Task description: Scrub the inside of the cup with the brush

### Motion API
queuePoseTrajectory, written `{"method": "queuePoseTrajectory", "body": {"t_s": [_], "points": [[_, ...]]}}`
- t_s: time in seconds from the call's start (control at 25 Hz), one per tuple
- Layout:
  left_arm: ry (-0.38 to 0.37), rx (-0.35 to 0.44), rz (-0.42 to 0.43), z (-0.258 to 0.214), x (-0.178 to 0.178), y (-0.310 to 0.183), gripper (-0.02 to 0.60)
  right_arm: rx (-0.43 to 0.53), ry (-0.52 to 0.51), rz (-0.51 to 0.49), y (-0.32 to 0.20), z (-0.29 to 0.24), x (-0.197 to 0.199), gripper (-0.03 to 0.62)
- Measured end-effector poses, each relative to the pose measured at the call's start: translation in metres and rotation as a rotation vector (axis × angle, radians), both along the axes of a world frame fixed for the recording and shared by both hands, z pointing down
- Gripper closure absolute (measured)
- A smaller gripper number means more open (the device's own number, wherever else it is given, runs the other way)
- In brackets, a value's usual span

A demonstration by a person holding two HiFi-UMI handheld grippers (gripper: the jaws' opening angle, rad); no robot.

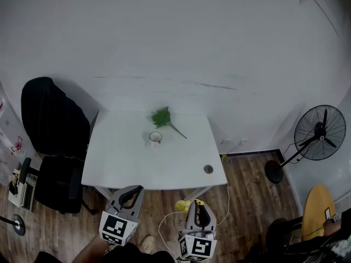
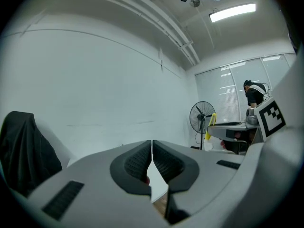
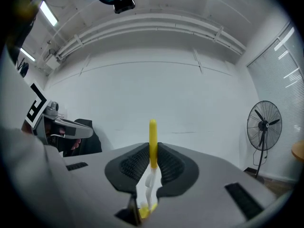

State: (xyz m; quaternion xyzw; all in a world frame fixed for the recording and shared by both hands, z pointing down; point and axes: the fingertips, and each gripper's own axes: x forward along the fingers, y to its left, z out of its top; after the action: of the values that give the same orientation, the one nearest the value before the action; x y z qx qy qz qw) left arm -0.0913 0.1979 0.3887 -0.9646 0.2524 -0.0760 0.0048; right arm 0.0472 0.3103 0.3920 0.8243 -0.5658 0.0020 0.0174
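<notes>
The cup (image 1: pixel 156 137) stands upright, mouth up, on the table (image 1: pixel 126 163), a little past the middle toward the far side. A green sprig (image 1: pixel 162 116) lies just behind it.

Both my tongs hang off the table's near edge, over the floor, so the cup is well ahead of either one. From my left tongs (image 1: pixel 135 190) it lies far and slightly right. From my right tongs (image 1: pixel 197 203) it lies far and clearly left. By my reckoning the left pair is the nearer.

The left tongs are closed, pad against pad, with nothing between them. The right tongs are clamped on the brush (image 3: pixel 152 139), gripping its yellow handle.

What matters is how the brush sits. Its long axis runs across the jaws, not along them: one yellow end sticks out past the pads, and the rest trails out the other side, pale and then yellow. I cannot tell for sure which end carries the bristles.

The cup's axis is upright and its opening faces up. I judge I will have to carry the right tongs far and left over the table, then turn the brush so its working end points down into the mouth. The left tongs would have to open to steady the cup from its left side.
</notes>
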Motion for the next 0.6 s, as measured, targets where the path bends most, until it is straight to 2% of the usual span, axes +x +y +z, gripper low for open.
{"method": "queuePoseTrajectory", "body": {"t_s": [0.6], "points": [[-0.012, 0.01, -0.094, 0.003, 0.041, -0.053, 0.554, 0.025, -0.006, -0.076, -0.062, -0.002, 0.056, 0.528]]}}
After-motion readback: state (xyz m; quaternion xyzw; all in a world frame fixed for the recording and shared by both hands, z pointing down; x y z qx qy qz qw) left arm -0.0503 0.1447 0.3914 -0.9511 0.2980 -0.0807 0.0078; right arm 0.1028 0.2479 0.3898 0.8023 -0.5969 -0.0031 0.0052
